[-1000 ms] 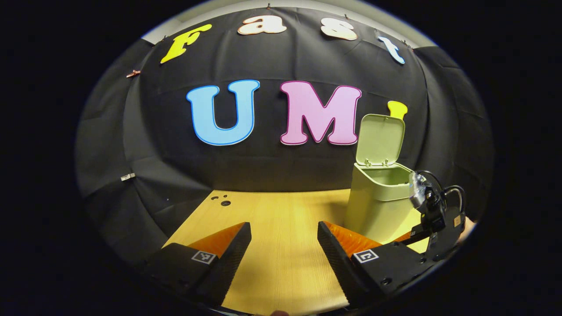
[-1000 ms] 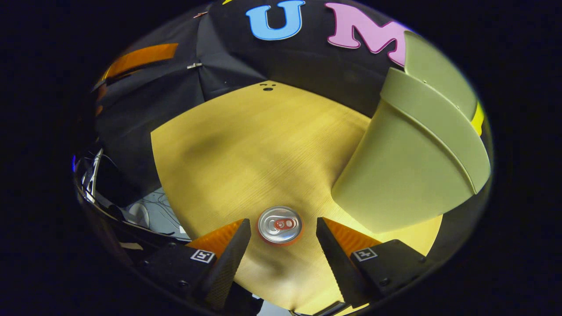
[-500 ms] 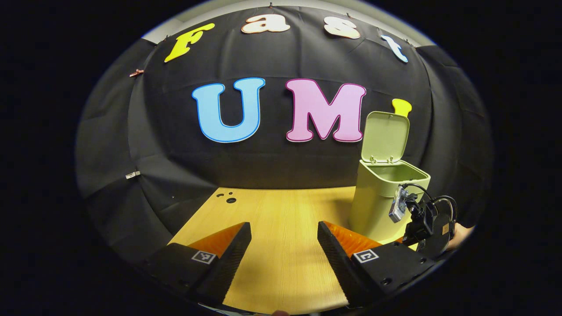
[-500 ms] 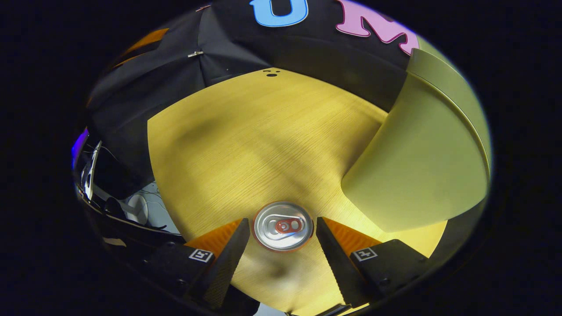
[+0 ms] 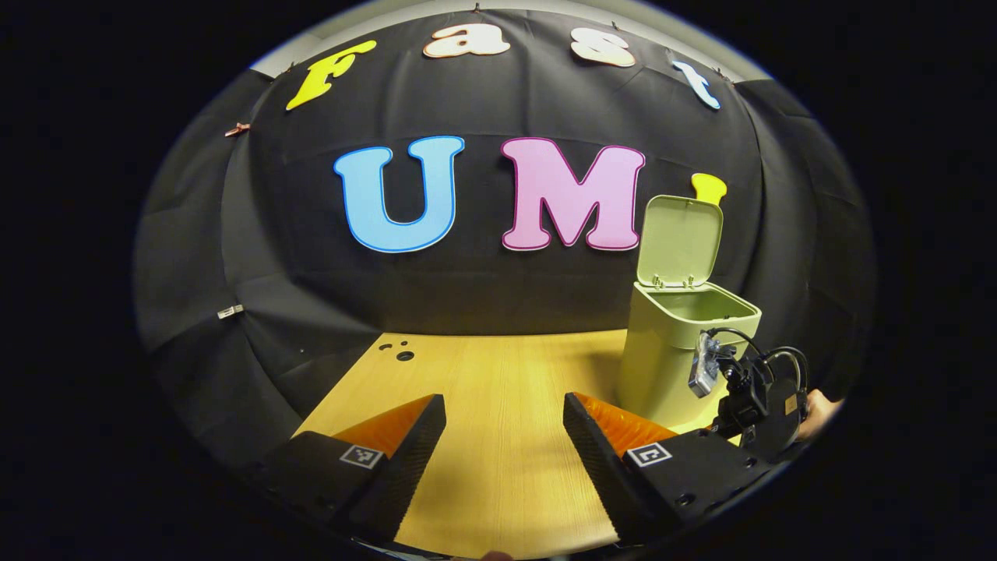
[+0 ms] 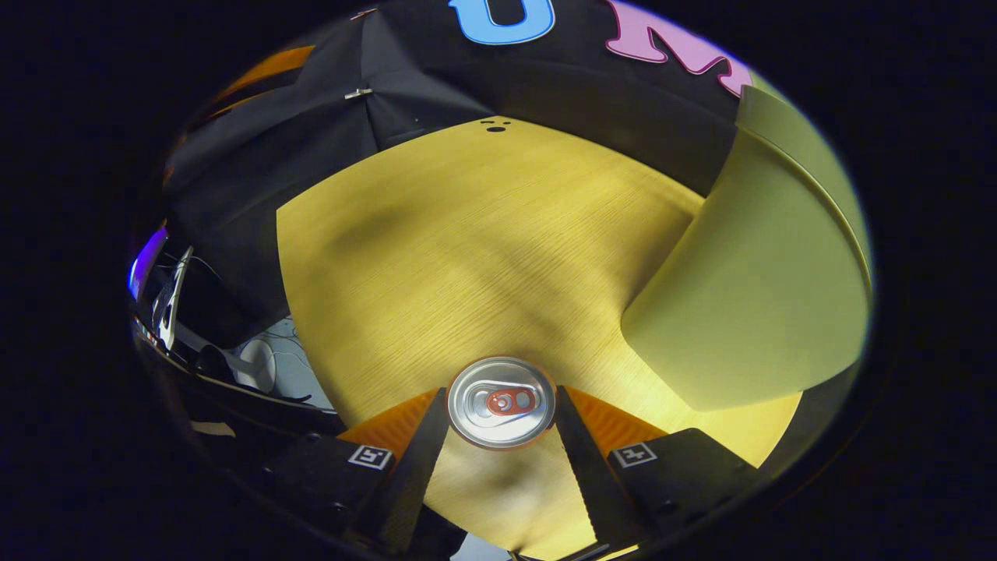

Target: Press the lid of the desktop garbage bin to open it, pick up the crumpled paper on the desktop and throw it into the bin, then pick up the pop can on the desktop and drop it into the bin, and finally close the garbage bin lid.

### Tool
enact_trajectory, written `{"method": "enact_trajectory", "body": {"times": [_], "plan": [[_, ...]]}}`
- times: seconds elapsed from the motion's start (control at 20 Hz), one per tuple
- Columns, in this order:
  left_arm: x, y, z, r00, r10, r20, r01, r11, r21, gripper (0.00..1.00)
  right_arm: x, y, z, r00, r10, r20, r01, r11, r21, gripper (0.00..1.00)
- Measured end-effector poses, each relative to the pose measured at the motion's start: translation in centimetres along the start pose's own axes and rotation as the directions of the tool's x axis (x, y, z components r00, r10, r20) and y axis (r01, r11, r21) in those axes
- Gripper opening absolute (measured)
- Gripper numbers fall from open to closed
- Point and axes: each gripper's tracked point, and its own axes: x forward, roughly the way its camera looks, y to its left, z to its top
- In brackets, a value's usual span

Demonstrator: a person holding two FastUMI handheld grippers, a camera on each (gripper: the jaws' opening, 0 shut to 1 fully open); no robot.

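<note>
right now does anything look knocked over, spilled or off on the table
Nothing stands out. The silver-topped pop can stands upright on the light wooden table between the right claw's fingers. The pale green plastic bin is upright, its hinged lid raised open. No spill is visible.

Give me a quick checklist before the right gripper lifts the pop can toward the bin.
1. Bin lid open, upright: ok.
2. Pop can standing between the right gripper fingers: ok.
3. Both fingers pressing on the can: ok; they meet its sides.
4. Garbage bin close beside the can, on its right in the right gripper view: ok.
5. Left gripper open, holding nothing, away from the bin: ok.
6. Crumpled paper already inside: cannot tell.
</note>
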Motion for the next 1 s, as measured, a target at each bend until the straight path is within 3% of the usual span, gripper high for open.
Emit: {"method": "enact_trajectory", "body": {"times": [0.6,1.0], "plan": [[1.0,-1.3,0.4,0.999,-0.040,0.004,0.040,0.999,-0.008,0.97,-10.0,-0.5,7.2,0.987,0.001,0.159,-0.011,0.998,0.064,0.86],[1.5,-2.4,0.2,0.998,-0.067,0.001,0.067,0.998,-0.006,0.98,-17.2,-3.1,14.9,0.936,-0.048,0.349,0.005,0.992,0.124,0.86]]}}
